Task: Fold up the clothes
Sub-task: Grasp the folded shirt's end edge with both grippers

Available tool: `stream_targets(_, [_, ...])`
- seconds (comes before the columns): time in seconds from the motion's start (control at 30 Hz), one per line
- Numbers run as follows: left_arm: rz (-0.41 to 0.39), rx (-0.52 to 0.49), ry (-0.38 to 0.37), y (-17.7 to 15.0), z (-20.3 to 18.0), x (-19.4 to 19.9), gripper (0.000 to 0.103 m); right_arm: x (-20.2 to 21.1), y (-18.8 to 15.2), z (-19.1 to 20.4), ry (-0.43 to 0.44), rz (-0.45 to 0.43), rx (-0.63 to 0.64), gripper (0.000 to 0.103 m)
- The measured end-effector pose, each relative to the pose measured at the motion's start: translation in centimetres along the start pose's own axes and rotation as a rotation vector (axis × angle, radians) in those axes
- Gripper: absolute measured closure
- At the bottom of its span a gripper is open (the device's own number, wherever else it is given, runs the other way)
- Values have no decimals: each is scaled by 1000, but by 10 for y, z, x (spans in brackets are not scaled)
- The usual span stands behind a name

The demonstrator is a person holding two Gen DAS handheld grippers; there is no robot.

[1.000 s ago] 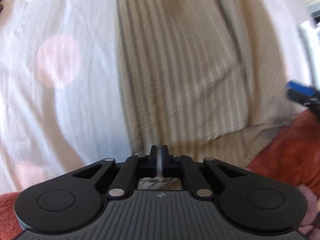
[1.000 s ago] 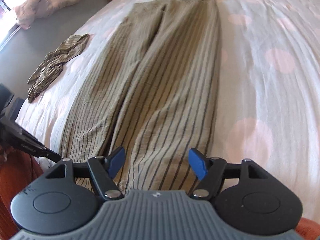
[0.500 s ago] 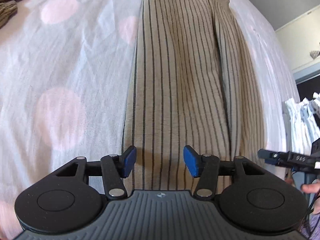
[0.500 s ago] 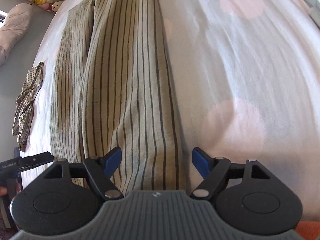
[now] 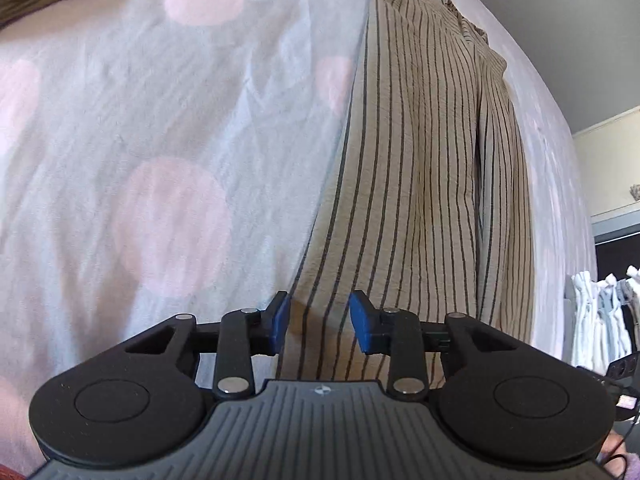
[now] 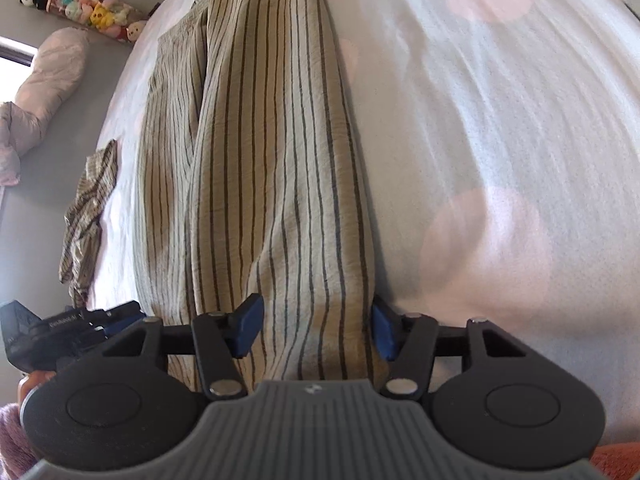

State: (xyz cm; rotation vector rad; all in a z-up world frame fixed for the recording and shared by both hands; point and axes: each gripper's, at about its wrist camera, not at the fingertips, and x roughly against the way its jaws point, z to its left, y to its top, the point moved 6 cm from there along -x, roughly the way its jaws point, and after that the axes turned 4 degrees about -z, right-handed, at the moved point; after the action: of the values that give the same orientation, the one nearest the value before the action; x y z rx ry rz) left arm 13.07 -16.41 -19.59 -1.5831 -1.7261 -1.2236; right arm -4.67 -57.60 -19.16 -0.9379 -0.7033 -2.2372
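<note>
Soft daylight fills both views, and a blown-out window (image 6: 14,76) at the left edge of the right wrist view is the brightest spot. The bedsheet (image 5: 160,140) looks pale and slightly washed out, with faint motion blur toward the frame edges, while the striped trousers (image 6: 280,160) stay fairly sharp at centre. Strong fisheye bending curves the bed outward, and the corners darken.
</note>
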Motion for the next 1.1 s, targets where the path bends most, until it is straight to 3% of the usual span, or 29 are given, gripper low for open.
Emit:
stream_targets(0.03, [-14, -14, 10, 0, -2, 1, 61, 0, 2, -1, 4, -12, -14, 43])
stream_targets(0.1, [-29, -30, 0, 2, -2, 1, 59, 1, 8, -4, 6, -44, -41, 42])
stream_targets(0.5, [-78, -72, -25, 23, -8, -26, 58, -14, 30, -2, 33, -126, -28, 42])
stream_targets(0.57, [-88, -81, -31, 27, -11, -32, 59, -15, 35, -1, 46, -161, -15, 49])
stream_targets(0.6, [-93, -86, -34, 29, -13, -35, 59, -16, 36, -1, 42, -166, -16, 59])
stream_targets(0.63, [-93, -86, -40, 29, -12, -36, 64, -18, 37, -3, 33, -165, -20, 71])
stream_targets(0.7, [-91, -87, -51, 31, -11, -37, 80, -21, 38, -5, 33, -161, -31, 82])
stream_targets(0.73, [-89, -85, -60, 31, -11, -37, 89, -21, 38, -5, 53, -158, -35, 86])
stream_targets(0.8, [-86, -80, -77, 32, -10, -37, 96, -21, 38, -4, 85, -156, -38, 91])
stream_targets(1.1, [-154, -103, -168, 36, -15, -8, 103, 2, 44, 9, 203, -219, -33, 98])
